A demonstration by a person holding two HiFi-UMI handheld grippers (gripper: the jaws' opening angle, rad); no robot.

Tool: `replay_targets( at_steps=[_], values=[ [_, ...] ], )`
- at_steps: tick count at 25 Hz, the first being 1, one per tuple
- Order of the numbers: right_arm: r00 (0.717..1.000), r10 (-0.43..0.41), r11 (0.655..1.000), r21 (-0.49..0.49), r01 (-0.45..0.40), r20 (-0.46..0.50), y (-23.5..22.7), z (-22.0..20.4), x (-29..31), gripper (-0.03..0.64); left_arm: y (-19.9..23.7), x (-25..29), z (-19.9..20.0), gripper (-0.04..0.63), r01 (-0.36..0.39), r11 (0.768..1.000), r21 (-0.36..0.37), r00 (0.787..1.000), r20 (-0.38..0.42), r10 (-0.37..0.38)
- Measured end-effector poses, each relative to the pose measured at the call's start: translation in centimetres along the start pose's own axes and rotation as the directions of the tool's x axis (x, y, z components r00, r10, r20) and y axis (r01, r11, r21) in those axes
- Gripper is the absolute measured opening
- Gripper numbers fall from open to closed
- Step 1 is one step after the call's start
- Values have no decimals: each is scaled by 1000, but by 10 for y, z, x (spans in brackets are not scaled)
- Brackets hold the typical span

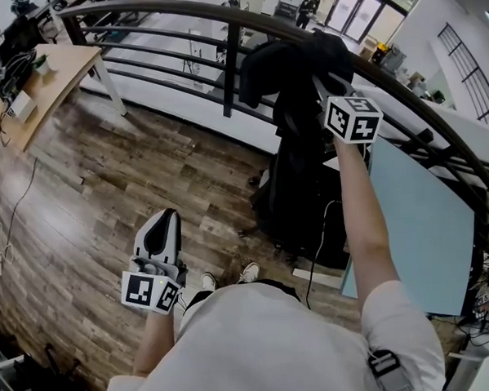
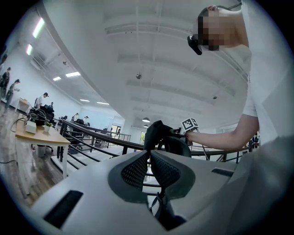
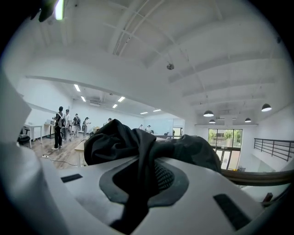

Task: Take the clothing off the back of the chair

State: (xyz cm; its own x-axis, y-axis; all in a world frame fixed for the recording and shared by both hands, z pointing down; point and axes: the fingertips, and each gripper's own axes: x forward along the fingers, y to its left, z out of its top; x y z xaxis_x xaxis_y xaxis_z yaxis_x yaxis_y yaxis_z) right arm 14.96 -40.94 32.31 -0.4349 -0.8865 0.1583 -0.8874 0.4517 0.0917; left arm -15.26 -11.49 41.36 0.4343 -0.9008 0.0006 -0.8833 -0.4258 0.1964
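A black garment [image 1: 291,65] hangs bunched over the top of a dark chair [image 1: 302,196] that stands against the curved railing. My right gripper [image 1: 324,84] reaches out to the top of the chair back, shut on a fold of that garment. In the right gripper view the black cloth [image 3: 119,142] runs down between the pads of the right gripper [image 3: 147,160]. My left gripper [image 1: 166,223] hangs low at the left over the wooden floor, well away from the chair, shut with nothing in it. In the left gripper view its tips [image 2: 149,153] meet, with the garment [image 2: 158,133] far ahead.
A dark curved railing [image 1: 177,10] runs behind the chair. A wooden desk [image 1: 50,74] stands at the far left, and a light blue panel [image 1: 418,222] leans at the right. A cable [image 1: 13,219] trails on the floor. Several people [image 3: 59,126] stand far off.
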Motion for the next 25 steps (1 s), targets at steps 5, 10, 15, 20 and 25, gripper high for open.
replay_targets(
  at_steps=[5, 10, 15, 20, 25],
  values=[
    [999, 14, 999, 47, -16, 51, -9, 16, -5, 49, -3, 7, 6, 40, 10, 1000, 11, 1000, 12, -10],
    [993, 29, 996, 80, -38, 111, -24, 36, -14, 48, -6, 14, 10, 40, 20, 1000, 23, 1000, 18, -21],
    [985, 30, 992, 113, -50, 172, -34, 55, -29, 43, -8, 22, 15, 40, 32, 999, 39, 999, 40, -34],
    [981, 63, 990, 115, -85, 181, -27, 59, -29, 41, -13, 29, 22, 40, 45, 998, 52, 998, 51, -48],
    [970, 120, 976, 154, -155, 212, -18, 64, -28, 40, -14, 32, 20, 40, 43, 998, 47, 998, 47, -46]
  ],
)
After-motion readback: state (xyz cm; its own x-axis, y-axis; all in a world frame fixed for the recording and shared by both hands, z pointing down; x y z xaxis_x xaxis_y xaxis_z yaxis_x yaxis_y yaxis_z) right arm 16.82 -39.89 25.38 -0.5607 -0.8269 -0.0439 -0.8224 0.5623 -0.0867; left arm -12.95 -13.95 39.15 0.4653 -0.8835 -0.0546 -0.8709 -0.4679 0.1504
